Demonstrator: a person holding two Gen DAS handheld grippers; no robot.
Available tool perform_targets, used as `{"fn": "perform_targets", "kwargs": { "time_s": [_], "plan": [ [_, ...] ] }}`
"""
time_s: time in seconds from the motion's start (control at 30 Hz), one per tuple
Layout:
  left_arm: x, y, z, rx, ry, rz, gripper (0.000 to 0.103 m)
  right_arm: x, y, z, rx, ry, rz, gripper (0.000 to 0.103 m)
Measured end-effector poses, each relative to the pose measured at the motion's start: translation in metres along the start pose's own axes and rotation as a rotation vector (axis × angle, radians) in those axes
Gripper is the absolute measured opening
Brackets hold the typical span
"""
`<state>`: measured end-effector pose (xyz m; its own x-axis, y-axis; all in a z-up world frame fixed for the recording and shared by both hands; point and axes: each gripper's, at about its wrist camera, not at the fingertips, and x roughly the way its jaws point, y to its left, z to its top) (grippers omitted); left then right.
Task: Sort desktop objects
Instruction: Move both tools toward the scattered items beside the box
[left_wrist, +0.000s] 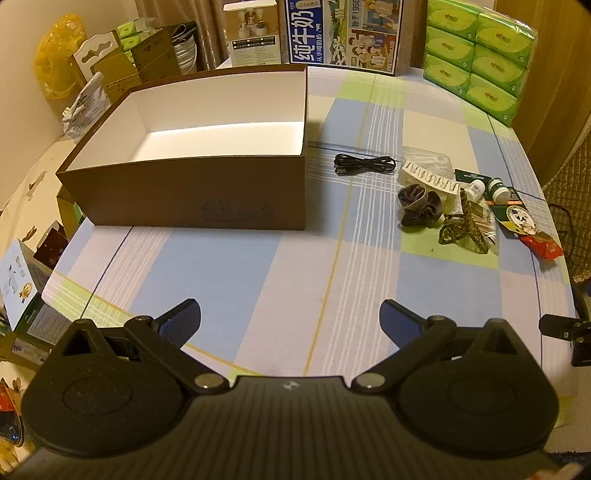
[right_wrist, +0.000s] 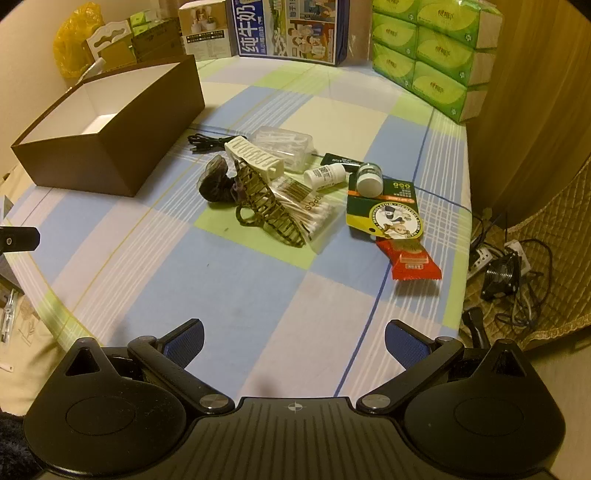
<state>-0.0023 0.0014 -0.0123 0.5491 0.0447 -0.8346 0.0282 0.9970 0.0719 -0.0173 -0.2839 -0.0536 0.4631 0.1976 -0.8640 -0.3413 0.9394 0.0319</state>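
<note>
Both grippers hover over the near bench with fingers spread wide and nothing between them: the left gripper (left_wrist: 290, 317) nearer the empty brown box (left_wrist: 184, 199), the right gripper (right_wrist: 294, 338) facing the clutter. The things to sort lie heaped right of the box: the olive hair claw (right_wrist: 269, 206) rests on the cotton swab bag (right_wrist: 314, 212) and touches the dark scrunchie (right_wrist: 216, 182). A careless pinch probably drags neighbours along. The white bottle (right_wrist: 327, 175) lies on its side and could roll away; the red packet (right_wrist: 413, 264) sits close to the right edge.
</note>
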Motion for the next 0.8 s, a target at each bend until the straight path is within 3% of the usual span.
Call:
{"fn": "perform_targets", "kwargs": {
  "time_s": [0.8],
  "plan": [
    [0.0024,-0.0020,0.0024,0.002,0.000,-0.001,0.102,0.0031,0.0003,0.0051,-0.011,0.004,0.009,0.101]
  ]
}}
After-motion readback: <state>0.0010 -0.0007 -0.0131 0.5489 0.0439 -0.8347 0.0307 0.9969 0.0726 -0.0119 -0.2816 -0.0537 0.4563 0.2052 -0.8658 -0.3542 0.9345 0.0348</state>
